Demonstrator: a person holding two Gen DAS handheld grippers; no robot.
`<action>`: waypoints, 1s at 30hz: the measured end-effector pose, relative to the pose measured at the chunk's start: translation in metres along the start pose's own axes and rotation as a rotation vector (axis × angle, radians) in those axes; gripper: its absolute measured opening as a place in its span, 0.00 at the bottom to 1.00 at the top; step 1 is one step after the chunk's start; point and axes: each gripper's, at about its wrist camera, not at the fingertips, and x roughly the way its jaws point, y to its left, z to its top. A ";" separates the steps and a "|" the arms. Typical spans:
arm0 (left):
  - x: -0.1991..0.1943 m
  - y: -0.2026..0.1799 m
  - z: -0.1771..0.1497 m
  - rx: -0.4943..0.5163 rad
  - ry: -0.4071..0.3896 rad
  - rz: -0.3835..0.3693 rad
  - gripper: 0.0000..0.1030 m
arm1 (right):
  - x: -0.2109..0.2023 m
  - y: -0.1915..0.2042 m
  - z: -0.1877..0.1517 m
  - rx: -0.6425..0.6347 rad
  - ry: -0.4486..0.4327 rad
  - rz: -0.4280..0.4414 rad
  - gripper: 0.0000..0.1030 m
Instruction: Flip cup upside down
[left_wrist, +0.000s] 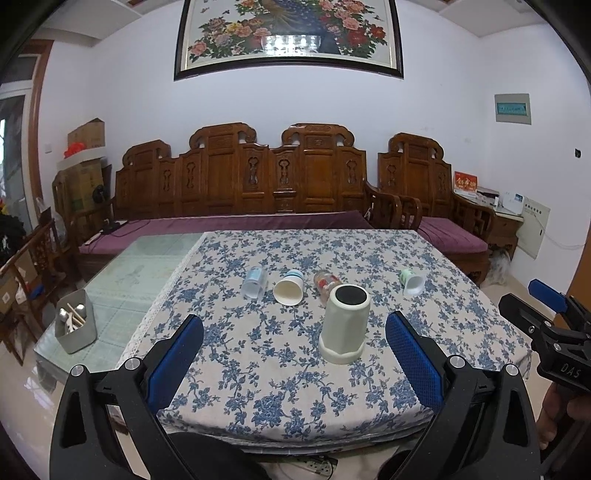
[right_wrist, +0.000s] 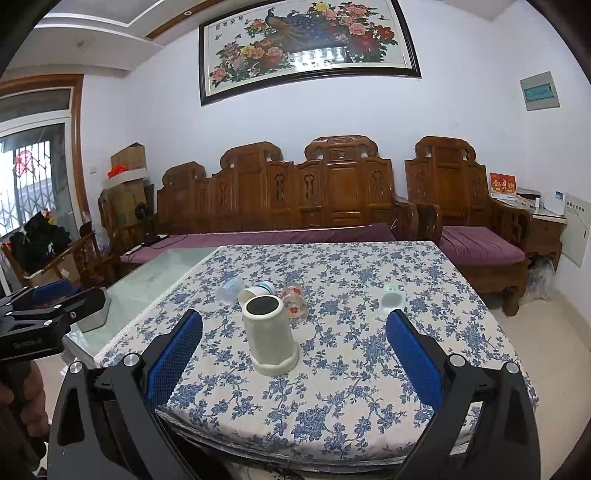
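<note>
A cream cup (left_wrist: 345, 325) stands upside down on the floral tablecloth (left_wrist: 258, 369), its dark base up and its wide rim on the cloth; it also shows in the right wrist view (right_wrist: 271, 332). My left gripper (left_wrist: 293, 328) is open and empty, held back near the table's front edge, with the cup between its blue pads and beyond them. My right gripper (right_wrist: 294, 328) is open and empty, also back from the cup. The right gripper's body shows at the right of the left wrist view (left_wrist: 554, 332).
Several small cups lie on their sides behind the cream cup: a clear blue one (left_wrist: 255, 282), a white and blue one (left_wrist: 290, 288), a floral glass (left_wrist: 325, 282) and a green and white one (left_wrist: 412, 280). A grey utensil holder (left_wrist: 75, 325) stands on the glass table at left. A wooden sofa (left_wrist: 240, 177) lies beyond.
</note>
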 end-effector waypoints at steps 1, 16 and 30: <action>0.000 0.000 0.000 -0.001 0.001 -0.001 0.92 | 0.000 0.000 0.000 0.000 0.000 -0.001 0.97; 0.000 -0.001 -0.001 0.001 -0.005 0.001 0.92 | 0.000 0.001 -0.001 -0.003 -0.001 -0.003 0.97; -0.005 -0.003 0.002 0.008 -0.015 0.003 0.92 | 0.002 0.002 -0.001 0.000 -0.002 -0.005 0.97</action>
